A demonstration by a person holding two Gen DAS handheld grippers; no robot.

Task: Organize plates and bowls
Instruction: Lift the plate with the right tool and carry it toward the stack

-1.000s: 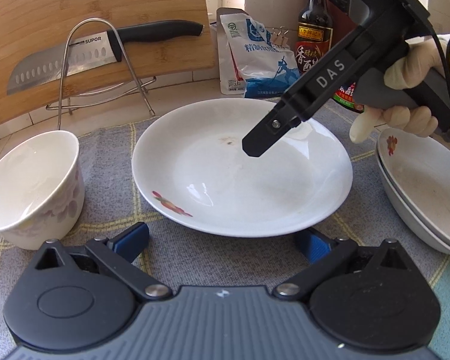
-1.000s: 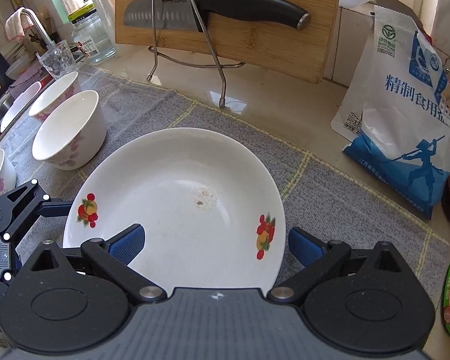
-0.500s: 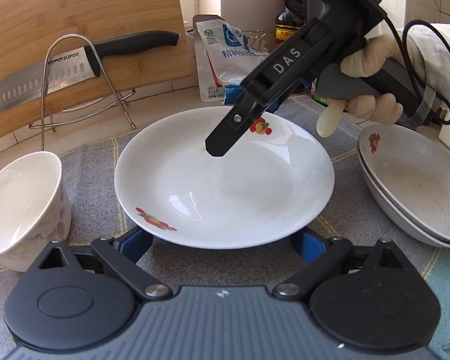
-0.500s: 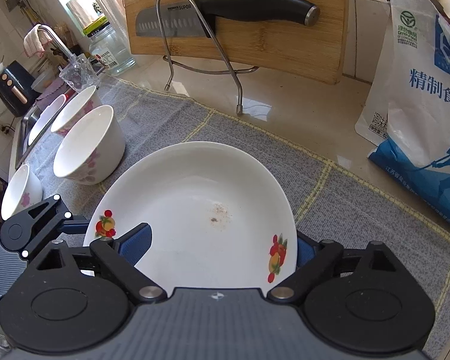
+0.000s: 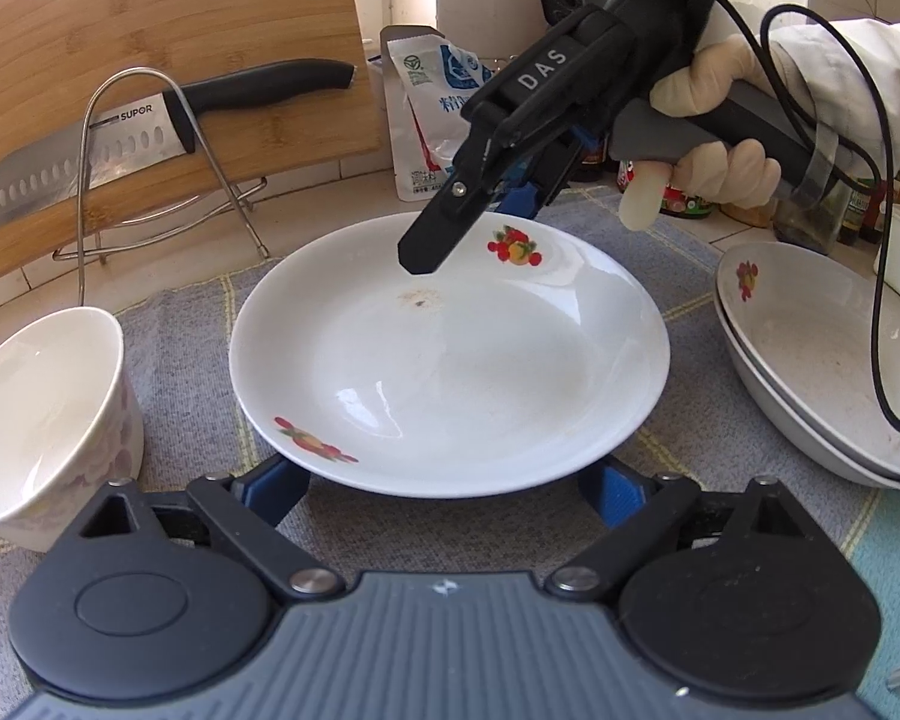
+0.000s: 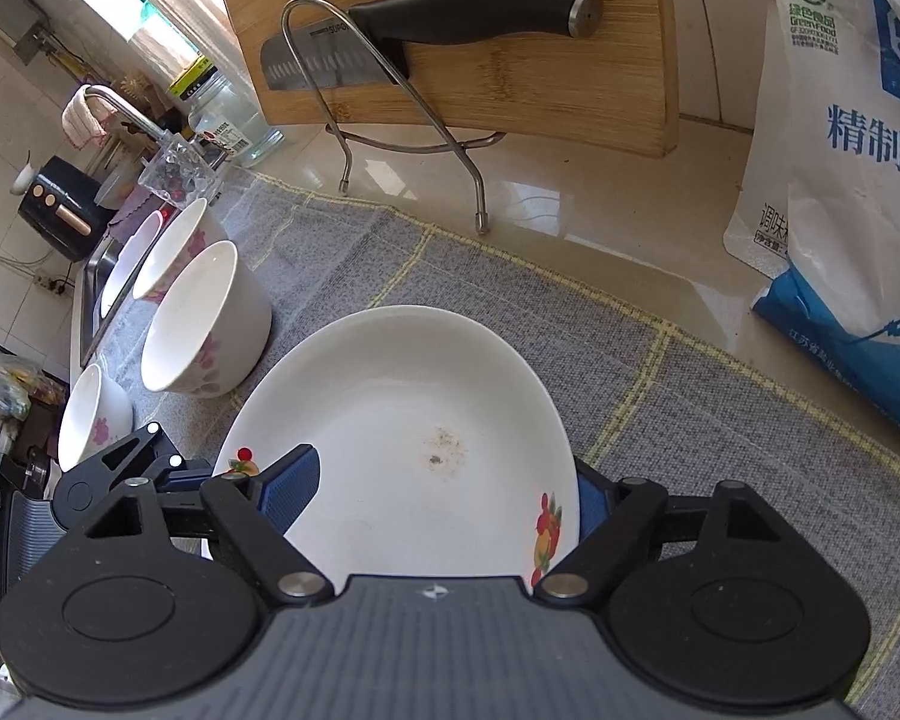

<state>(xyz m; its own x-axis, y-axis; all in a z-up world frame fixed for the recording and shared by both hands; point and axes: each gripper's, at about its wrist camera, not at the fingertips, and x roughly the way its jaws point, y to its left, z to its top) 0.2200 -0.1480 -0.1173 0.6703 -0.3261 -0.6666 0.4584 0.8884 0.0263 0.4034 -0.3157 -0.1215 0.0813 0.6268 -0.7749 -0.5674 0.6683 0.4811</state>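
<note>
Plate (image 5: 450, 360) lies flat on the counter mat (image 5: 186, 348), rim between the jaws of both hand-held grippers. Right hand-held gripper (image 6: 444, 486) straddles the far rim, jaws closing, not yet clamped; left hand-held gripper (image 5: 444, 489) wide at the near rim, unclenched. Two plates already stacked (image 5: 822, 384) right of it — bowls (image 6: 204, 324) to its left remain unsorted.

Both the right gripper (image 6: 444, 495) and left gripper (image 5: 444, 489) have narrowed around the plate (image 6: 402, 396).
</note>
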